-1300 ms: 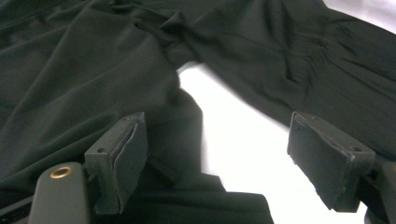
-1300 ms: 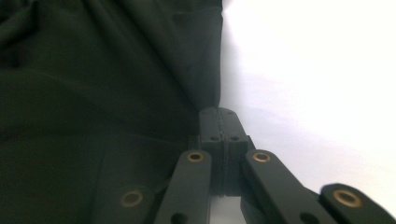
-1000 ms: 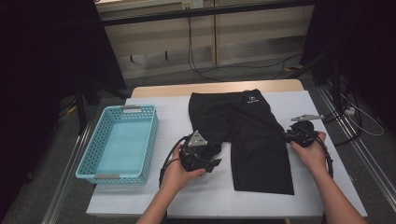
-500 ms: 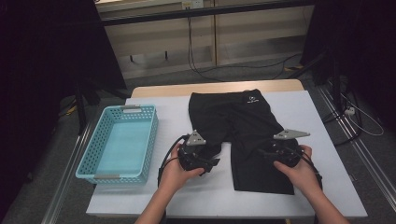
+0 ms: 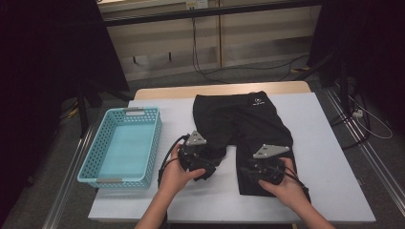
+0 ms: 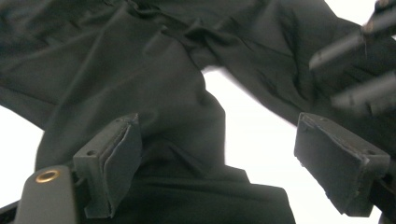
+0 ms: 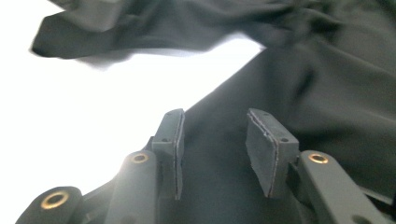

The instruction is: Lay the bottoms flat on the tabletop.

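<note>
Black shorts [image 5: 243,129] lying flat on white table [image 5: 329,157], right of blue basket [image 5: 122,148]. Left gripper [image 6: 219,168] jaws standing wide apart over bunched left leg hem. Right gripper [image 7: 212,149] jaws just closing, part open, over right leg hem; nothing clamped.

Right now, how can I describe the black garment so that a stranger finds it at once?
Look at the white table, right of the turquoise basket. The black shorts lie flat there, their legs toward the person. They are the table's dark cloth item, with a small white logo near the waistband.
</note>
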{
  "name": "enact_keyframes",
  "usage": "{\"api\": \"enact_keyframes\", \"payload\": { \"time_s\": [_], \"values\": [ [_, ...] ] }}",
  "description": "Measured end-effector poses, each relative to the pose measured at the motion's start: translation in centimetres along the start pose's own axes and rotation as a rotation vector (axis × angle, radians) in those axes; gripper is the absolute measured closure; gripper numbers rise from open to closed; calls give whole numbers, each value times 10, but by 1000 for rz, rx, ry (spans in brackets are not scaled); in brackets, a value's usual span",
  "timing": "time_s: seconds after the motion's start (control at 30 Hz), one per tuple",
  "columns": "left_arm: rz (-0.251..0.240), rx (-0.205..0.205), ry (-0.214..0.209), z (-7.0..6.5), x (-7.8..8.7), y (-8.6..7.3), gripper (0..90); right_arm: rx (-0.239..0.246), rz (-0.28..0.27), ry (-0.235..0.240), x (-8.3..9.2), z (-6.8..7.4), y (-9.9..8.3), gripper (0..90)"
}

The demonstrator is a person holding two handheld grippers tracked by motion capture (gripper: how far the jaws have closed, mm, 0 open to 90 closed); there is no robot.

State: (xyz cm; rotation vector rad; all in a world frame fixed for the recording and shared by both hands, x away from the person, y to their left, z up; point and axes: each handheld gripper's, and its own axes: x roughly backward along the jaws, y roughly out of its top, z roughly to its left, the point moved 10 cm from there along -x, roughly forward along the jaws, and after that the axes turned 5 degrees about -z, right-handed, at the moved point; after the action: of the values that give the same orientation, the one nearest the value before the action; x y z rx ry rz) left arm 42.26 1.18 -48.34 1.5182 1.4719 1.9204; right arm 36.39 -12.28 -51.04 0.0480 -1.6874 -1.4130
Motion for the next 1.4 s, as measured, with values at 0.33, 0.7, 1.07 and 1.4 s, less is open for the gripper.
{"api": "enact_keyframes", "payload": {
  "time_s": [0.33, 0.7, 1.07, 1.4],
  "values": [
    [-1, -5, 31, 12, 8, 0, 134, 86, 65, 20, -18, 25, -9, 542],
    [-18, 4, 38, 15, 13, 4, 133, 58, 69, 38, -12, 25, -12, 880],
    [-19, 2, 36, 15, 13, 6, 134, 40, 99, 101, 9, 38, -25, 888],
    [-17, 2, 24, 13, 11, 7, 134, 27, 86, 97, 21, 40, -29, 628]
  ]
}}
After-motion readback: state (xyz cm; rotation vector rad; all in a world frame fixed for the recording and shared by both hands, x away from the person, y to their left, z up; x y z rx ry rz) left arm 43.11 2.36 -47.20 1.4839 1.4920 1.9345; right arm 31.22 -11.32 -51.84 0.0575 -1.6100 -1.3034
